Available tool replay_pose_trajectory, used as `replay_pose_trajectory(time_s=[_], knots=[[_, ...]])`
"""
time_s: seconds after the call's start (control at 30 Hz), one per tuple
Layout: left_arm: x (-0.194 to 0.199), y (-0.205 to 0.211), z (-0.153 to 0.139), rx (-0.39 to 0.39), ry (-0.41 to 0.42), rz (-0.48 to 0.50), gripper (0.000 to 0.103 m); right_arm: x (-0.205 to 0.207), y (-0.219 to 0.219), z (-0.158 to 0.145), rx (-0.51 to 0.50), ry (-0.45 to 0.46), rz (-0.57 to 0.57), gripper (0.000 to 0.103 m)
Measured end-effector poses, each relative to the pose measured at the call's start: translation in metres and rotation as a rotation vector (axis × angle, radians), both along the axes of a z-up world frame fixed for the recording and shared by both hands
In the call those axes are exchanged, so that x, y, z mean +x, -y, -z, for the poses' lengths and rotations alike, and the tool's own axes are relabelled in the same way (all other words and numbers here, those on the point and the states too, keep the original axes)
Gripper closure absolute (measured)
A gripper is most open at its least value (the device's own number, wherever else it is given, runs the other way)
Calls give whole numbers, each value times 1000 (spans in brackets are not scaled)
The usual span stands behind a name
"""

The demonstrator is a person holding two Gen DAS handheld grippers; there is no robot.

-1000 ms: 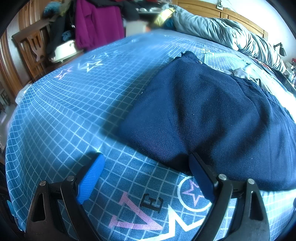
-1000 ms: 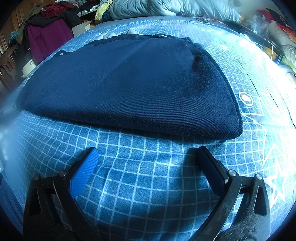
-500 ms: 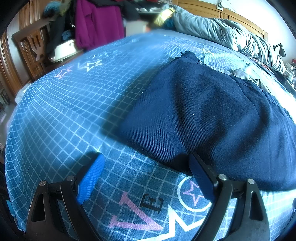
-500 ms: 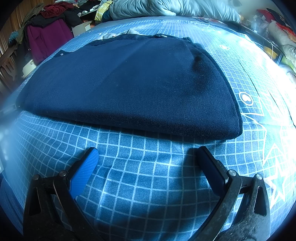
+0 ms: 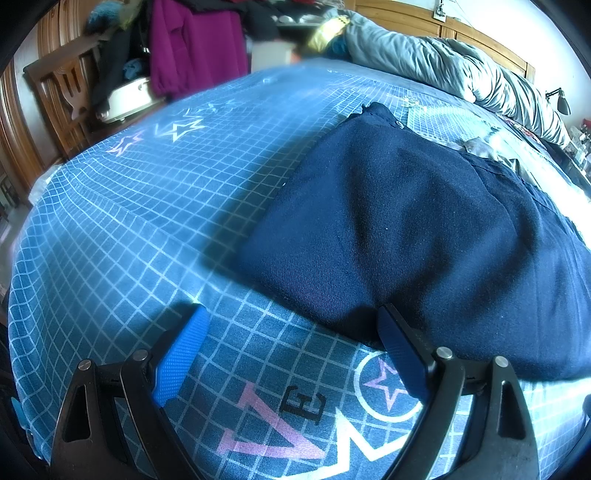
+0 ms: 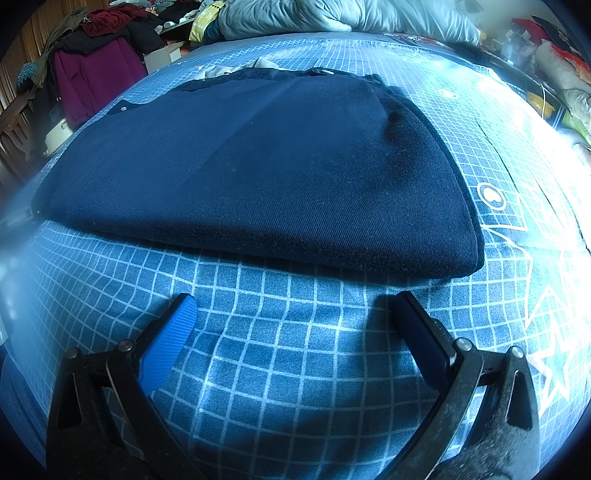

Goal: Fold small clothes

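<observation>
A dark navy garment (image 5: 424,229) (image 6: 266,166) lies folded flat on a blue grid-patterned bed sheet (image 5: 147,206) (image 6: 288,354). My left gripper (image 5: 291,321) is open just in front of the garment's near left corner, its right fingertip touching or nearly touching the fabric's edge. My right gripper (image 6: 295,306) is open as well, low over the sheet a short way in front of the garment's thick near fold, with nothing between its fingers.
A grey duvet (image 5: 461,62) (image 6: 332,18) is bunched at the bed's far end by a wooden headboard (image 5: 480,40). A wooden chair (image 5: 62,96) and hanging purple clothing (image 5: 192,44) (image 6: 92,77) stand off the bed's left side. Clutter lines the far right edge (image 6: 554,70).
</observation>
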State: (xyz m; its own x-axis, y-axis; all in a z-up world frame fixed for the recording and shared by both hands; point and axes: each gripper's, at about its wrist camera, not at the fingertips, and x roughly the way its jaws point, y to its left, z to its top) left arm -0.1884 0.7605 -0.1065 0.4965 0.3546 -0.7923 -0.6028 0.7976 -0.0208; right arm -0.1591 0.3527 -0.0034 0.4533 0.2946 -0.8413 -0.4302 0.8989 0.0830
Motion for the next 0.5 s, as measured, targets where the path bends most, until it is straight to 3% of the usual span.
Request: replay_pose_trajectory(time_s=[0.1, 0.2, 0.43, 0.5], knots=[[-2, -2, -1, -16, 10, 2, 10, 0, 0, 0, 3, -1, 0, 0], [-12, -7, -5, -103, 48, 15, 10, 0, 0, 0, 2, -2, -1, 0], [-55, -28, -10, -579, 315, 46, 14, -1, -1, 1, 11, 1, 0, 0], [-57, -38, -6, -659, 364, 27, 23, -1, -1, 1, 13, 1, 0, 0]])
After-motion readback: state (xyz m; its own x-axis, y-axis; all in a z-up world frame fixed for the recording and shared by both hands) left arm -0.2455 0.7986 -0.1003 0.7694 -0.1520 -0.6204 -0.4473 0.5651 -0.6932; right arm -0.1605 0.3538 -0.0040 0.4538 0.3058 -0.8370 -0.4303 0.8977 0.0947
